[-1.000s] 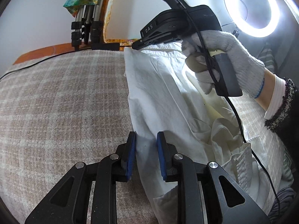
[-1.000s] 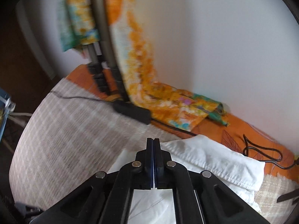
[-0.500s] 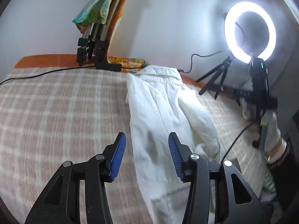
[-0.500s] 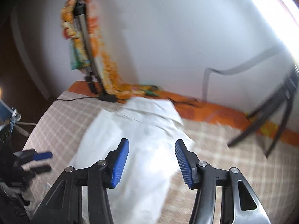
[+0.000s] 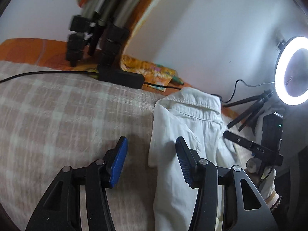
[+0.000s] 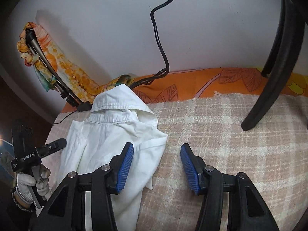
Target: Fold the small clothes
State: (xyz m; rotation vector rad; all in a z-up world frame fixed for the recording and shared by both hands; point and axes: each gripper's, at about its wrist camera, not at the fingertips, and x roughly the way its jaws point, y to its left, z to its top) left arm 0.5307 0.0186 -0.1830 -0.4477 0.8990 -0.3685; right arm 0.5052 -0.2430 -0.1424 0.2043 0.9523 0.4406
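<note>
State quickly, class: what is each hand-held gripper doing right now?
Left hand-held gripper: open, just widened, holding nothing.
Right hand-held gripper: open, holding nothing.

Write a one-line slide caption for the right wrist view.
Open right gripper poised over the right edge of a folded white shirt on a checked blanket, nothing between its jaws.

Both views show strong fisheye distortion: straight lines bow outward, and a dark vignette rims each frame. In the left wrist view, a lit circular white ring light at 3 o'clock is overexposed and casts glare onto the pale grey wall. The black-and-silver tripod legs at 11 o'clock are smeared by motion blur; the beige-and-white checked woven blanket is soft. In the right wrist view, illumination is even and moderate. The tripod throws a soft shadow on the wall at 10 o'clock. The corner at 8 o'clock is very dark.
</note>
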